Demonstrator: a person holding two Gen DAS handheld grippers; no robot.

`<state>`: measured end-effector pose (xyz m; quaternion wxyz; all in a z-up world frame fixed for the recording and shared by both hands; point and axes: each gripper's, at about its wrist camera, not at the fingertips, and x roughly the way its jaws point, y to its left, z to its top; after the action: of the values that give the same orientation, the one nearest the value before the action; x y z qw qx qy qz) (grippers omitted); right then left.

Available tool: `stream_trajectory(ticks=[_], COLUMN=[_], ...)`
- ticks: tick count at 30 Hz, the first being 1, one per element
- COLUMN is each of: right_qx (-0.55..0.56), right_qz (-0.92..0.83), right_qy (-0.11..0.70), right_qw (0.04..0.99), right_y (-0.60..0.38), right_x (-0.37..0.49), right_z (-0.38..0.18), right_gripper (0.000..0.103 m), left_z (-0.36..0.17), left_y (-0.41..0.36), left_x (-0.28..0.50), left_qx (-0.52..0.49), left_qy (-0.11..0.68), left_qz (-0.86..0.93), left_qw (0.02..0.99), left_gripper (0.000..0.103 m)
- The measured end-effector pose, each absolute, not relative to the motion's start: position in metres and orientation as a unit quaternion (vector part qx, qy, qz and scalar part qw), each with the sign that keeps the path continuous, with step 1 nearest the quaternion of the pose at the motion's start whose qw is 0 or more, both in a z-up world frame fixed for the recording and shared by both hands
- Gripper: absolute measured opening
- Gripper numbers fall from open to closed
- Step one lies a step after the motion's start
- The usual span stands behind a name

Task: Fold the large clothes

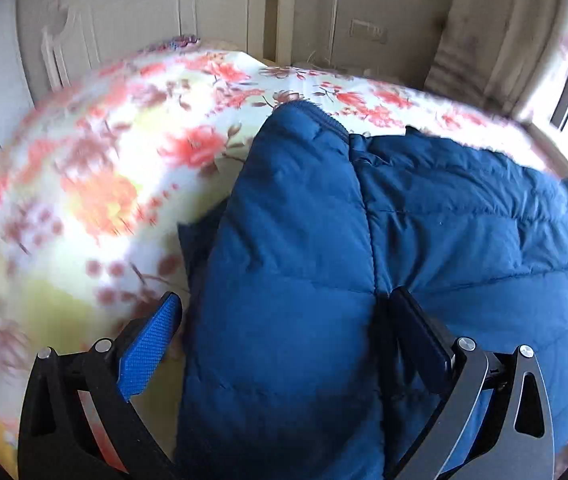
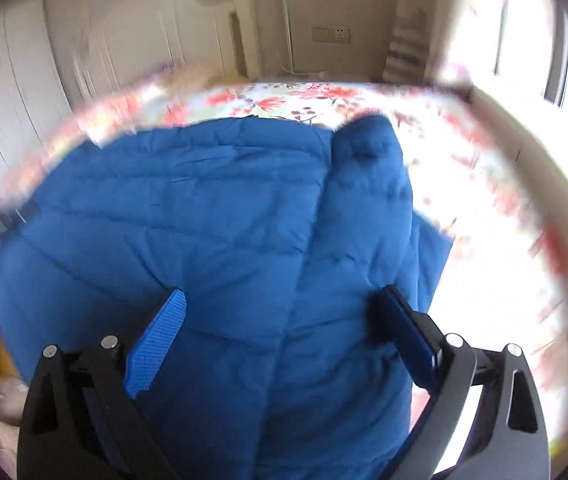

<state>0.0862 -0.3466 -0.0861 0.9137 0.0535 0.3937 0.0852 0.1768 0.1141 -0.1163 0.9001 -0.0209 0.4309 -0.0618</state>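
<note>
A blue quilted puffer jacket (image 1: 463,220) lies spread on a bed with a floral sheet (image 1: 104,160). One sleeve (image 1: 295,220) is folded inward along the jacket's body. My left gripper (image 1: 285,308) is open wide just above it, and the sleeve's lower part runs between the fingers; the left pad (image 1: 152,344) stands clear of the fabric. In the right wrist view the jacket (image 2: 164,208) fills the middle, with the other sleeve (image 2: 363,200) folded along its right side. My right gripper (image 2: 284,304) hangs open over the jacket, its pads not pressing on anything.
A white headboard (image 1: 144,12) stands at the bed's far end, with a wall socket (image 2: 331,34) beside it. A bright window (image 2: 563,40) is on the right. Bare floral sheet (image 2: 483,160) shows right of the jacket. Both views are motion-blurred at the edges.
</note>
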Motion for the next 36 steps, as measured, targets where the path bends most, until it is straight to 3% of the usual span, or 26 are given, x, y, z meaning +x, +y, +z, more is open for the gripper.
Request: stream_trajectory(ticks=[6,11,17,25,28,31,36], right_qx=[-0.018,-0.066,-0.145,-0.053,-0.038,0.069,0.056], right_qz=[0.018,0.125,0.151,0.115,0.065,0.091,0.077], right_qy=[0.386,0.332,0.339,0.328,0.358,0.353,0.354], right_qw=[0.922,0.933,0.917,0.936,0.931,0.929,0.930], right_y=[-0.317,-0.246,-0.198,-0.276,-0.322,-0.359,-0.354], right_x=[0.076,0.029,0.030,0.018,0.019,0.014,0.013], right_z=[-0.062,-0.040,-0.085,-0.058,-0.077,-0.096,-0.091], right_gripper=[0.092,0.092,0.100,0.098,0.099,0.099,0.099], left_z=[-0.098,-0.059,-0.113,-0.110,-0.112,-0.115,-0.115], left_y=[0.094,0.046,-0.015,-0.001,-0.001,-0.002,-0.001], left_x=[0.161,0.100,0.091,0.088,0.090,0.091,0.091], left_qx=[0.043,0.048,0.128,0.114,0.108,0.107,0.107], left_qy=[0.411,0.348,0.361,0.370,0.373,0.373,0.377], left_qz=[0.001,-0.091,-0.118,-0.143,-0.144,-0.142,-0.142], left_qw=[0.911,0.932,0.916,0.911,0.910,0.911,0.909], left_gripper=[0.099,0.099,0.099,0.099,0.099,0.099,0.099])
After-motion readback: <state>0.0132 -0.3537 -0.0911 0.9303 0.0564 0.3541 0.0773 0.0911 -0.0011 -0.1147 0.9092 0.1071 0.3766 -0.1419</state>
